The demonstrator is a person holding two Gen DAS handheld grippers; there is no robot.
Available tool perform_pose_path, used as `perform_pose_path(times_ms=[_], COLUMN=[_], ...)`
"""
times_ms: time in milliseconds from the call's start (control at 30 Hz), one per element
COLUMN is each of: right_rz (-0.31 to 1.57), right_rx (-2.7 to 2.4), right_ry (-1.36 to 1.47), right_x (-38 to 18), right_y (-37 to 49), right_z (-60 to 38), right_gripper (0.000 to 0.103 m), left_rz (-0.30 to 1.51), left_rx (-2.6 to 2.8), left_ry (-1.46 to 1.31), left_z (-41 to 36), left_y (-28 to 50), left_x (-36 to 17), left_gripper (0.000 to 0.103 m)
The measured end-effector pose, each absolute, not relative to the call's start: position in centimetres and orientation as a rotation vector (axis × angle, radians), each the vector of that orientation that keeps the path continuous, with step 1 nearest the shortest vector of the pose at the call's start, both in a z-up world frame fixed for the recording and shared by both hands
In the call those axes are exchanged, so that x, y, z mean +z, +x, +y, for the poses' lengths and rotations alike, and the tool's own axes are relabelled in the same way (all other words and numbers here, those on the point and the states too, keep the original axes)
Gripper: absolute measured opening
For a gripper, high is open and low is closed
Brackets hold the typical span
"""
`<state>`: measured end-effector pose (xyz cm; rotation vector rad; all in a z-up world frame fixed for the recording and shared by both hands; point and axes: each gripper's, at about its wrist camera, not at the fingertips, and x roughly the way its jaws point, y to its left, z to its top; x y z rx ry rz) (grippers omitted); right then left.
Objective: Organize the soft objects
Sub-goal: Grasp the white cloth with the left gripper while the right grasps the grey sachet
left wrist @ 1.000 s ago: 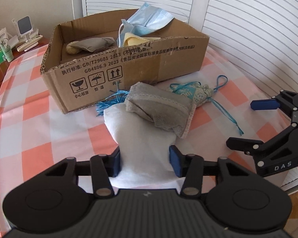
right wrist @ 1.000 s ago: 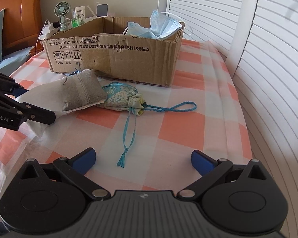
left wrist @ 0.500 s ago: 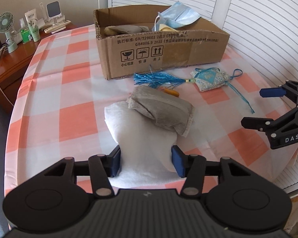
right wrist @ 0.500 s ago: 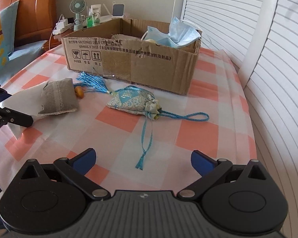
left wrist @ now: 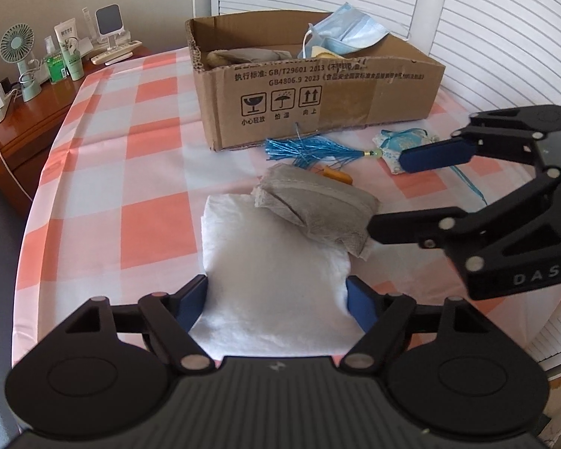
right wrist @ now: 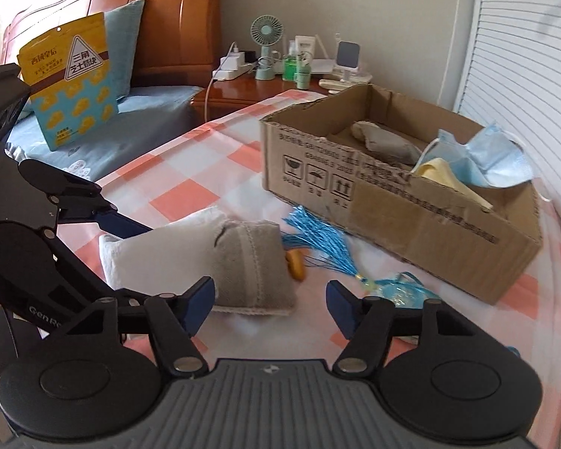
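Lying on the checked tablecloth (left wrist: 161, 220), left to right: one white folded cloth (left wrist: 269, 273), one grey pouch (left wrist: 318, 205) overlapping its far corner, one blue tassel (left wrist: 303, 147), one blue sachet (left wrist: 392, 146). Left gripper (left wrist: 278, 297): jaws just widened, flanking the cloth's near end, contact unclear. Right gripper (right wrist: 269, 299): jaws narrowing, apart, pouch just beyond them. Only the right view shows the bed (right wrist: 131, 127); both show the cardboard box (left wrist: 318, 89).

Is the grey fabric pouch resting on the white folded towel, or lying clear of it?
Touching. The left wrist view shows the grey fabric pouch overlapping the white folded towel's far right corner, with no gap.
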<state>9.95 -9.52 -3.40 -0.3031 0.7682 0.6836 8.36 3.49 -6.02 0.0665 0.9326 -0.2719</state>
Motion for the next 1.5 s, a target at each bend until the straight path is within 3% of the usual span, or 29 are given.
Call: perform_pose_path(times_ms=[333,567,800,867,933,1000,1067,1133,1267,1500], right_rz=[0.853,0.837,0.826,0.832,0.825,0.827,0.811,0.797,0.801,0.797], right_rx=[0.734,0.682,0.588,0.574,0.56,0.56,0.547,0.56,0.595,0.63], right_ry=[-0.241,-0.249,-0.354,-0.36,-0.367,-0.363,-0.361,-0.356,-0.36,-0.369], right_x=[-5.1,-4.6,-3.9,-3.9,-3.9,-4.0,-4.1,-4.1,-4.3,-4.8], right_y=[12.3,11.8,8.9,8.3,7.8,7.7,7.6,7.7,8.0,9.0], right_z=[-7.5,-8.3,-10.9,-11.8,-12.4,-12.7,-12.8,-12.7,-12.2,-11.3], right_gripper=[0.064,0.033,0.031,0.035,0.037,0.049,0.074,0.081,0.081,0.081], left_rz=[0.926,0.926,0.925,0.921,0.914,0.921,0.931,0.932,0.921,0.927], left_rx=[-0.274,-0.272,-0.251,-0.252,-0.255,-0.26,-0.262,-0.262,-0.255,-0.263], left_ry=[0.065,0.072,0.096,0.113,0.127,0.137,0.127,0.094,0.098,0.109], left_z=[3.9,3.8,3.7,3.5,3.2,3.0,3.0,3.2,3.3,3.0], left_y=[8.2,8.2,8.1,8.1,8.3,8.8,9.3,9.6,9.8,10.1], left_x=[-6.1,-6.1,-5.9,-5.8,-5.8,-6.1,-6.4,-6.4,-6.3,-6.2], left_gripper=[0.082,0.082,0.085,0.092,0.093,0.093,0.093,0.091,0.081,0.078])
